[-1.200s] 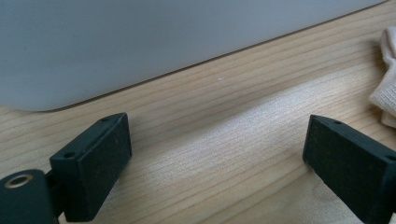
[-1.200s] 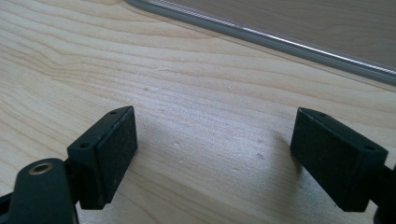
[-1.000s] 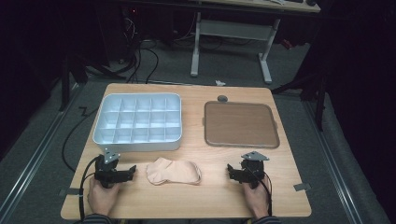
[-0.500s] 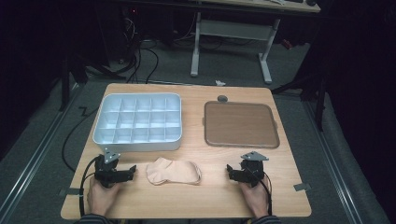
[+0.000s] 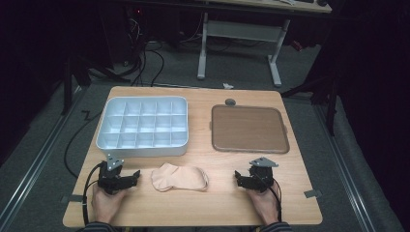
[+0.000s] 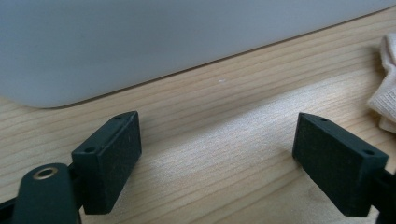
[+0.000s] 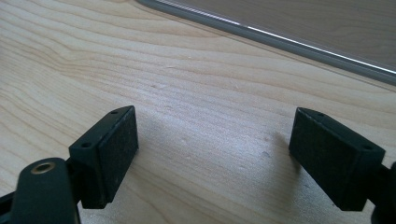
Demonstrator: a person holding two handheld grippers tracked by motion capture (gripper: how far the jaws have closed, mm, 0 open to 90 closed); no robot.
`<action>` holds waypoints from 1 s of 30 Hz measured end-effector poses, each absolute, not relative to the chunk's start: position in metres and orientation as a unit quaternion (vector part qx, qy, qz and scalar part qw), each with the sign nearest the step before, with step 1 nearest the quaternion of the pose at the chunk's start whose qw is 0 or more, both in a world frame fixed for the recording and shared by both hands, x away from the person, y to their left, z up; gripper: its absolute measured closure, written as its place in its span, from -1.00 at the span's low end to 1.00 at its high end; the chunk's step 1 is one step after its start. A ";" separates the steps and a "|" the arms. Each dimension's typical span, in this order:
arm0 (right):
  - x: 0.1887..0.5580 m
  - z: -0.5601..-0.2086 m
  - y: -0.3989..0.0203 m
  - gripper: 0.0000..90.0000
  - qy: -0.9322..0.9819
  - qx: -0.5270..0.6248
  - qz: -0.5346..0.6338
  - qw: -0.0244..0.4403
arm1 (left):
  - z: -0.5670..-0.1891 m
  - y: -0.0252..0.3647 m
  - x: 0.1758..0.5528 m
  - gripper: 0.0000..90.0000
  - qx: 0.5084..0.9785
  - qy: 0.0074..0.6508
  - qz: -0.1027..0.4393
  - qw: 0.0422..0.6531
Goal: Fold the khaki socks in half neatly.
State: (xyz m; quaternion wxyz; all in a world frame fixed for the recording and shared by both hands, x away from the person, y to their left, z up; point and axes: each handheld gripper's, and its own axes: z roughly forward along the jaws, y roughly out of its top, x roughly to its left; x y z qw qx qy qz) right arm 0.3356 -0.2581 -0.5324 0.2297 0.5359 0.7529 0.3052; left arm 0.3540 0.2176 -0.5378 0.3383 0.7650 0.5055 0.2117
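A beige sock (image 5: 180,177) lies crumpled on the wooden table (image 5: 203,208) near its front edge, between my two grippers. My left gripper (image 5: 133,177) rests on the table just left of the sock, open, nothing between its jaws. In the left gripper view (image 6: 217,154) a corner of the sock (image 6: 385,84) shows at the right edge. My right gripper (image 5: 239,177) rests right of the sock, open and empty; the right gripper view (image 7: 212,151) shows bare wood between its jaws.
A white tray with several compartments (image 5: 143,126) stands at the back left; its side wall (image 6: 140,42) rises ahead of the left gripper. A flat brown tray (image 5: 249,128) lies at the back right, its rim (image 7: 280,39) ahead of the right gripper. A small round knob (image 5: 230,102) sits behind it.
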 end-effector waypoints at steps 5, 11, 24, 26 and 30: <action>0.334 -0.532 -0.258 -0.46 0.751 0.534 0.310 0.233 | -0.537 0.221 0.353 -0.51 0.760 0.509 0.208 0.347; 0.332 -0.531 -0.259 -0.20 0.747 0.534 0.315 0.239 | -0.537 0.221 0.353 -0.42 0.759 0.506 0.210 0.352; 0.318 -0.525 -0.259 0.24 0.738 0.518 0.369 0.225 | -0.527 0.212 0.348 -0.36 0.765 0.485 0.183 0.382; 0.316 -0.524 -0.257 0.28 0.741 0.514 0.374 0.218 | -0.524 0.208 0.346 -0.36 0.766 0.480 0.172 0.392; 0.311 -0.520 -0.246 0.31 0.748 0.498 0.391 0.201 | -0.518 0.193 0.342 -0.35 0.775 0.463 0.153 0.402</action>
